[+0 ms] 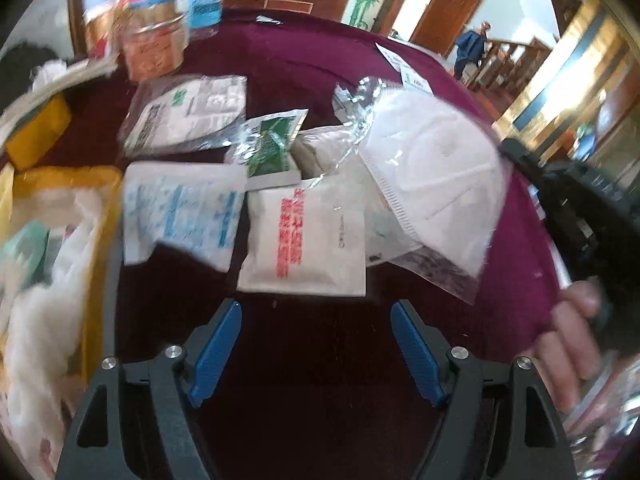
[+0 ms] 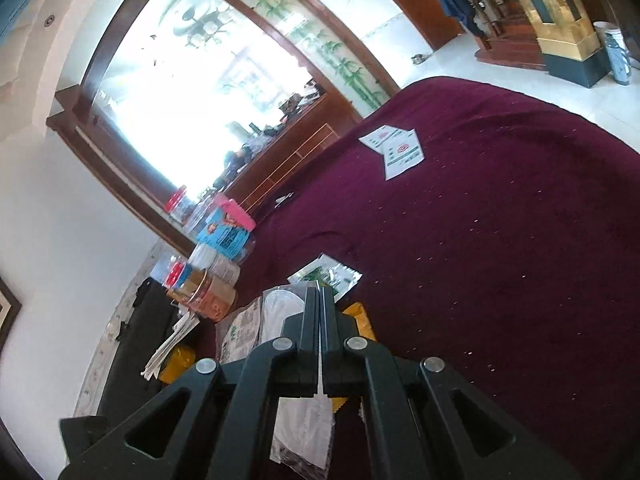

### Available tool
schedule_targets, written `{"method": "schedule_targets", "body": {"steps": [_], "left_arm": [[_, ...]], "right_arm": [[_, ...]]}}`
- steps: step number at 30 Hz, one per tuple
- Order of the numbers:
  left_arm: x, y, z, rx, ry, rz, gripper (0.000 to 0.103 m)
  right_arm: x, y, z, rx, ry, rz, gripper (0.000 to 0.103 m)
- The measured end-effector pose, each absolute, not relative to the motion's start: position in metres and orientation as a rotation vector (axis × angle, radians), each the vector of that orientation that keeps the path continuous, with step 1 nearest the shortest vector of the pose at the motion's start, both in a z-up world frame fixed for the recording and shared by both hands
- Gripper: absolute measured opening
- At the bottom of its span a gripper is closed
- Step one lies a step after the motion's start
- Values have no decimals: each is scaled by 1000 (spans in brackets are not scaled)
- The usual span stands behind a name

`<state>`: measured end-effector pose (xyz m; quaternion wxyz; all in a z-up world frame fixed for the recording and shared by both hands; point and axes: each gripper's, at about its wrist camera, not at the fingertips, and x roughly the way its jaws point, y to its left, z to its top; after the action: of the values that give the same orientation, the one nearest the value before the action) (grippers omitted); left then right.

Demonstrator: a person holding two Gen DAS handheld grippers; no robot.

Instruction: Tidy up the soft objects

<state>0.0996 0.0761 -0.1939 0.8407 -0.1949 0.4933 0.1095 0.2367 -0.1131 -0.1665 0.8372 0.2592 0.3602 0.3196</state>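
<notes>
Left wrist view: I am holding my left hand-held gripper (image 1: 316,350) spread wide and empty above the maroon cloth-covered worktop (image 1: 320,52). At twelve o'clock, flat soft packets, including a white pouch with red print (image 1: 308,240) and a bagged white face mask (image 1: 436,176), are waiting unsorted; the yellow basket (image 1: 100,216) at nine o'clock is already holding some.

Right wrist view: my right hand-held gripper (image 2: 320,292) is pressing together on a clear-wrapped white mask (image 2: 304,432), hanging at six o'clock.
</notes>
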Motion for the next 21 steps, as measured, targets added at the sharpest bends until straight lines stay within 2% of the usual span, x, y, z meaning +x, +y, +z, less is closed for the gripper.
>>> {"method": "schedule_targets", "body": {"steps": [9, 11, 13, 15, 16, 17, 21], "left_arm": [[123, 65, -207, -225, 1017, 341, 80], [122, 68, -206, -235, 1022, 330, 66], [119, 70, -203, -247, 1017, 309, 58], [118, 71, -201, -243, 1008, 305, 46], [118, 74, -200, -256, 1006, 292, 33], [117, 75, -199, -269, 1007, 285, 11], [113, 75, -194, -263, 985, 263, 0]], "right_arm": [[238, -113, -170, 553, 790, 682, 0], [239, -113, -170, 558, 794, 685, 0], [240, -112, -172, 557, 802, 687, 0], [240, -110, -173, 555, 813, 697, 0], [240, -108, -173, 551, 817, 699, 0], [240, -107, -174, 546, 821, 702, 0], [241, -103, -177, 536, 847, 715, 0]]}}
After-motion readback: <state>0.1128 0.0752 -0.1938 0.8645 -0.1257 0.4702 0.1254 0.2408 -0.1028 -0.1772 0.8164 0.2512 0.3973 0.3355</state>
